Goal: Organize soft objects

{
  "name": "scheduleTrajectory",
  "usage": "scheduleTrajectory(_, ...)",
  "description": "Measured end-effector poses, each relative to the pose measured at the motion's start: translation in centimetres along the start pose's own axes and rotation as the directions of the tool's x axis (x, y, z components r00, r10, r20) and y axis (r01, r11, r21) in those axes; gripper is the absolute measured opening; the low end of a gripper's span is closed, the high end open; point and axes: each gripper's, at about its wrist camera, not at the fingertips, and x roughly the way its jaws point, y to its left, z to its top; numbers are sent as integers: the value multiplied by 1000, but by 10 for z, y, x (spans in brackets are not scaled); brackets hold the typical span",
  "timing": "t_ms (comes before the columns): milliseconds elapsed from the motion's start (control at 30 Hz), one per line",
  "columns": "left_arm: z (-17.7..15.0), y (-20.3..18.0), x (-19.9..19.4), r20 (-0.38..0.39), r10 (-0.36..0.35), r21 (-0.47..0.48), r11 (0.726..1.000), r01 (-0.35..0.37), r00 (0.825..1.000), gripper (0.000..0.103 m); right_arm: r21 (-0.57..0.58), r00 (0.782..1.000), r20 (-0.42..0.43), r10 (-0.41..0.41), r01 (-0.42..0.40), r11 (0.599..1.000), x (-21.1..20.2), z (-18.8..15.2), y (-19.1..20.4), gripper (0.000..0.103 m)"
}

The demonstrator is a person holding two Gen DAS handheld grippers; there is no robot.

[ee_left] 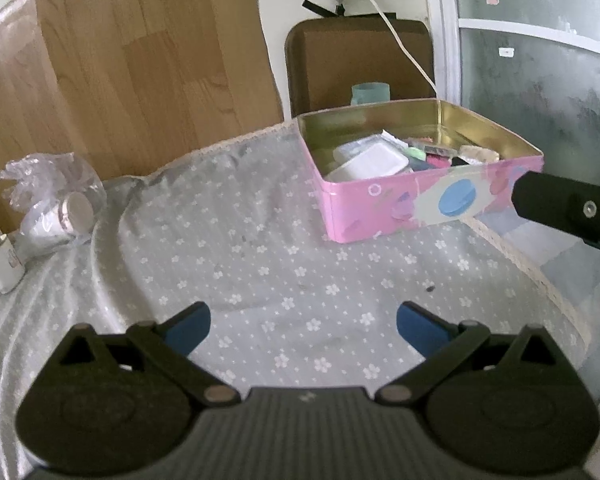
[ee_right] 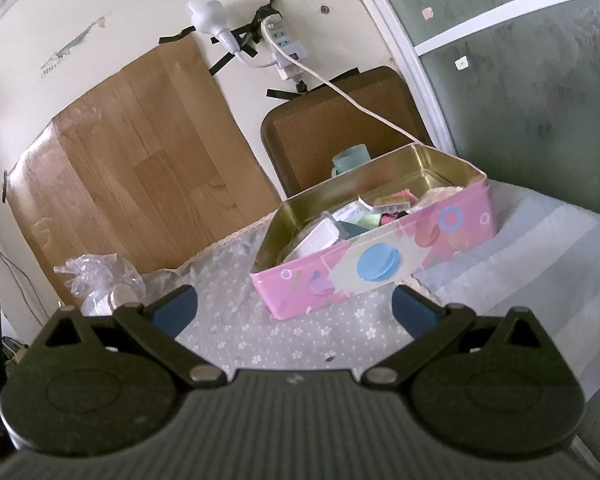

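Several small items already lie in the pink tin [ee_left: 384, 216], which stands open at the far right of the tablecloth [ee_left: 260, 264], near its lace edge. Contents, as far as they can be told: a white block [ee_left: 370, 164] at the near left, a green pad [ee_left: 416, 155], a pink piece [ee_left: 438, 161], a pale beige lump [ee_left: 480, 154] to the right, and other scraps too jumbled to name. From the right wrist view the tin looks roughly half full, its gold inner wall bare above the pile.

Remaining on the cloth: nothing soft that shows. The open stretch between tin and grippers holds only a dark speck [ee_left: 430, 289]. At the far left sit a crumpled plastic bag [ee_left: 48, 184] with paper cups [ee_left: 66, 216] inside and a white mug [ee_left: 0, 266]; neither appears to be part of the job. Judgement: the sorting is near its end or finished, unless more pieces lie out of view.

Left gripper [ee_left: 303, 326]: jaws spread wide, blue pads apart, nothing between them, hanging above bare cloth and well apart from the tin.

Right gripper [ee_right: 295, 308]: jaws likewise spread wide and empty, pointed at the tin's near front wall, close to it but not touching. Its black finger shows at the right edge of the left view, just beside the tin.
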Motion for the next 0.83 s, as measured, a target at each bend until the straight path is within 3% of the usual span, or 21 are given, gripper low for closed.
scheduleTrajectory(600,-3,-4,15,-60,-9,-10,1000,8,998,103,19,1000,-22,-4,4,1000,4,-5,-6,103)
scheduleTrajectory(833,-3,-5,8,-11,-39,-6,999,39,999,103,-1,1000,-16,-15,15,1000,4,-6,-5,103)
